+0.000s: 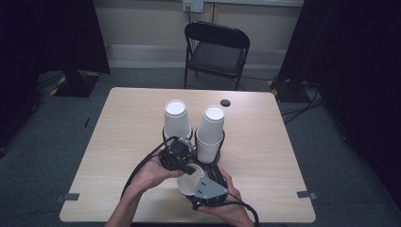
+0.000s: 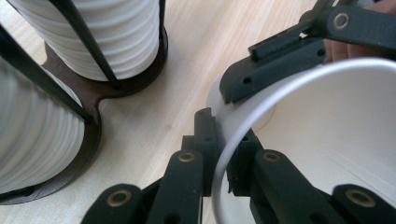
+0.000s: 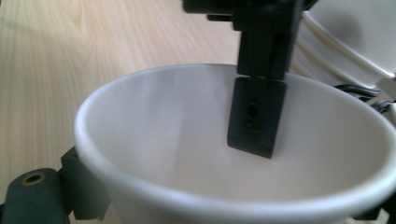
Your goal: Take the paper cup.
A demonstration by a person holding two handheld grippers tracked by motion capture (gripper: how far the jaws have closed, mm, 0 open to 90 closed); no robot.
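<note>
A white paper cup (image 1: 185, 185) hangs tilted on its side over the table's front edge, between my two grippers. My left gripper (image 1: 188, 168) is shut on its rim. In the left gripper view one jaw sits inside the cup (image 2: 327, 121) and one outside, with the left gripper (image 2: 224, 140) pinching the thin wall. My right gripper (image 1: 195, 180) grips the cup's body from outside; one of its fingers (image 2: 275, 70) lies along the wall. In the right gripper view the cup (image 3: 177, 135) sits between the right gripper (image 3: 219, 205) jaws, and the left gripper's finger (image 3: 256, 116) hangs inside it.
Two stacks of upturned white cups (image 1: 176, 118) (image 1: 210, 132) stand in a black wire holder (image 2: 98, 93) just behind the grippers, mid-table. A small dark disc (image 1: 225, 102) lies farther back. A folding chair (image 1: 216, 49) stands beyond the table (image 1: 118, 142).
</note>
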